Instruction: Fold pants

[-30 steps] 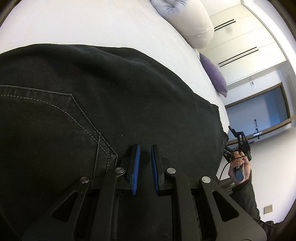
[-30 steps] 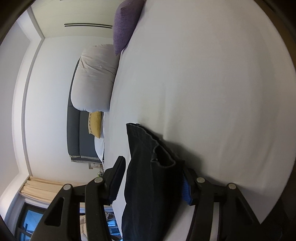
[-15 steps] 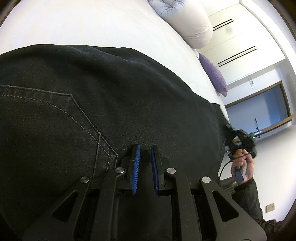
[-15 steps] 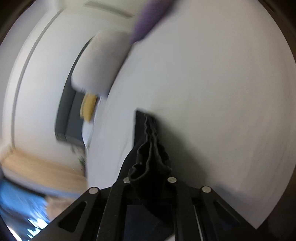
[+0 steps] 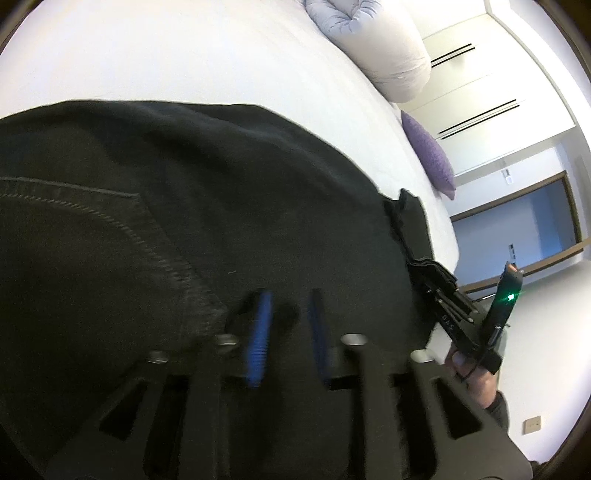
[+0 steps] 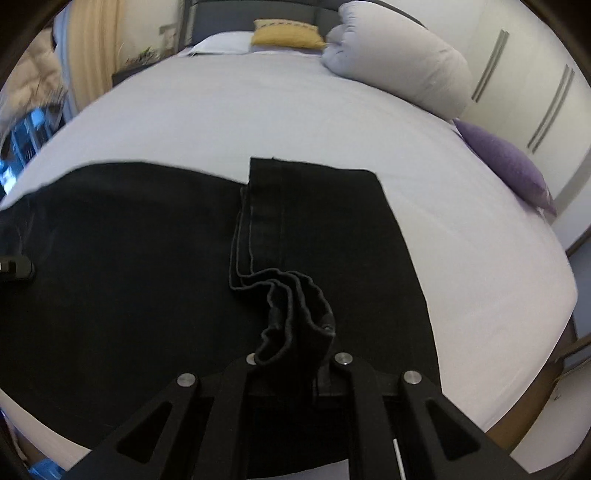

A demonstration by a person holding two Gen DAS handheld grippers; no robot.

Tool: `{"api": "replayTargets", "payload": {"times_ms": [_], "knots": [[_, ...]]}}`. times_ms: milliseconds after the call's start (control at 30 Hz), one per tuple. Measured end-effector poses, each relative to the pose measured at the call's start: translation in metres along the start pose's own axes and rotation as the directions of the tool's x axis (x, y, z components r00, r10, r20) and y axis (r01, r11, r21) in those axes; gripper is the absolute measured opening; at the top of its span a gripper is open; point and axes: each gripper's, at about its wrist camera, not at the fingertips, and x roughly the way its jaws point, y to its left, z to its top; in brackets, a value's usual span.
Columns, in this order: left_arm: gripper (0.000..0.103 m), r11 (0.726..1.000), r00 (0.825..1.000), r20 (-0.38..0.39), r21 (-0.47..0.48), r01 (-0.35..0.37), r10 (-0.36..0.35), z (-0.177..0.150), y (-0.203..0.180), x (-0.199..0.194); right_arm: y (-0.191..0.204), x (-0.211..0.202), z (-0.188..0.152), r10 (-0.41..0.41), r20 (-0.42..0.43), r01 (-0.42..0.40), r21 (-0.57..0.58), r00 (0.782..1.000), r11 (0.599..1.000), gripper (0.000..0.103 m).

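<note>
- On a white bed point(image 6: 258, 118), black pants point(image 6: 129, 258) lie spread flat, the hem end doubled over toward the middle.
- Right gripper point(image 6: 295, 360) is clamped on the bunched hems point(image 6: 295, 306), which rise in a wavy stack of layers between its jaws.
- Left gripper point(image 5: 288, 332) hovers low over the seat of the pants beside a stitched pocket point(image 5: 92, 236); its blue pads point(image 5: 258, 332) stand a narrow gap apart with nothing between them.
- Judged from this, the fold is in mid-carry: doing it well means bringing the hems across level so the edges line up with the waist end, while the left gripper pins the cloth beneath against sliding.
- From the left view, the right gripper comes in from the bed's edge, its handle held in the person's hand point(image 5: 476, 380) with a green light showing.
- Beyond the pants, a rolled duvet point(image 6: 399, 70), a purple cushion point(image 6: 509, 166) and a yellow pillow point(image 6: 288, 35) sit along the head of the bed.
</note>
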Motion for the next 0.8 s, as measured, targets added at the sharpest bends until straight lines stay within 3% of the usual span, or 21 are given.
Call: {"api": "replayTargets", "payload": {"times_ms": [33, 67, 133, 233, 367, 533, 700, 733, 800], "knots": [[0.07, 0.999, 0.999, 0.008, -0.003, 0.032, -0.032, 0.002, -0.007, 0.0, 0.001, -0.005, 0.0, -0.005, 0.019, 0.005, -0.004, 1.0, 1.0, 0.009], [0.088, 0.999, 0.999, 0.015, 0.0, 0.04, -0.04, 0.004, -0.013, 0.001, 0.001, -0.009, 0.0, -0.006, 0.034, 0.006, -0.01, 0.999, 1.0, 0.009], [0.097, 0.999, 0.999, 0.018, 0.009, 0.042, -0.042, 0.009, -0.027, 0.007, 0.006, -0.017, -0.002, -0.007, 0.058, 0.008, -0.02, 0.998, 1.0, 0.009], [0.097, 0.994, 0.994, -0.031, -0.026, 0.106, -0.107, 0.024, -0.046, 0.027, 0.013, -0.027, -0.001, 0.002, 0.098, 0.0, -0.024, 0.995, 1.0, 0.009], [0.097, 0.968, 0.967, -0.116, -0.139, 0.211, -0.227, 0.043, -0.064, 0.068, 0.025, -0.042, -0.009, 0.008, 0.14, -0.004, -0.034, 0.99, 0.999, 0.01], [0.097, 0.952, 0.943, -0.186, -0.194, 0.239, -0.275, 0.055, -0.083, 0.109, 0.038, -0.052, -0.01, 0.004, 0.178, 0.005, -0.05, 0.984, 0.999, 0.01], [0.097, 0.936, 0.933, -0.194, -0.247, 0.252, -0.302, 0.066, -0.085, 0.121, 0.047, -0.057, -0.018, 0.008, 0.188, 0.004, -0.062, 0.982, 0.998, 0.01], [0.096, 0.935, 0.933, -0.197, -0.253, 0.249, -0.302, 0.069, -0.085, 0.122, 0.05, -0.058, -0.019, 0.007, 0.189, 0.007, -0.072, 0.982, 0.997, 0.01], [0.08, 0.938, 0.935, -0.197, -0.247, 0.244, -0.295, 0.074, -0.086, 0.123, 0.052, -0.056, -0.017, 0.006, 0.189, 0.01, -0.081, 0.982, 0.997, 0.01]]}}
